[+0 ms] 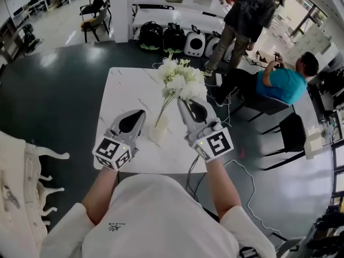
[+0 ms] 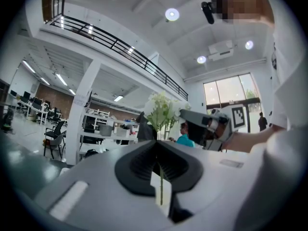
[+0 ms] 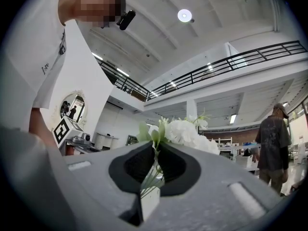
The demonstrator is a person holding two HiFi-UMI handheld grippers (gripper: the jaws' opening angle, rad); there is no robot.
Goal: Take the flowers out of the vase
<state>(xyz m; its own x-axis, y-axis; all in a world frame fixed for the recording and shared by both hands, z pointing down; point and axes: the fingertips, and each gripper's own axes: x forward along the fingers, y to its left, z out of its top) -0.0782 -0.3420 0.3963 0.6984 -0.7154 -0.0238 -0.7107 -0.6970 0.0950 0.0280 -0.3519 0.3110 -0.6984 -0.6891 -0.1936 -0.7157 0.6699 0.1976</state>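
Flowers, place: one bunch of flowers stands over the middle of the white table, its lower end at the mouth of the vase.
Flowers, long axis: in the head view the stems run from the vase up and to the right, away from me. The bunch leans toward my right side, with the blooms at the far, upper end.
Vase, place: it stands upright on the table between my two grippers, just beside the left one and apart from it.
Right fingers: my right gripper has its pads pressed together on the stems just below the blooms. Green leaves stick out at the tips.
Left fingers: my left gripper has its pads meeting at the tips, and I see nothing pinched there.
Count: one bunch, one vase, one table, two grippers. There are several blooms, too crowded to number.
Head view only: the table top, the vase's footing and a seated person beyond the table.
Left gripper view only: the right gripper coming in at the blooms from the right.
Right gripper view only: the blooms close up past the tips, and a standing person.
Both gripper views: a white block crossed by green stems low in the slot between the pads. I cannot tell how it sits.
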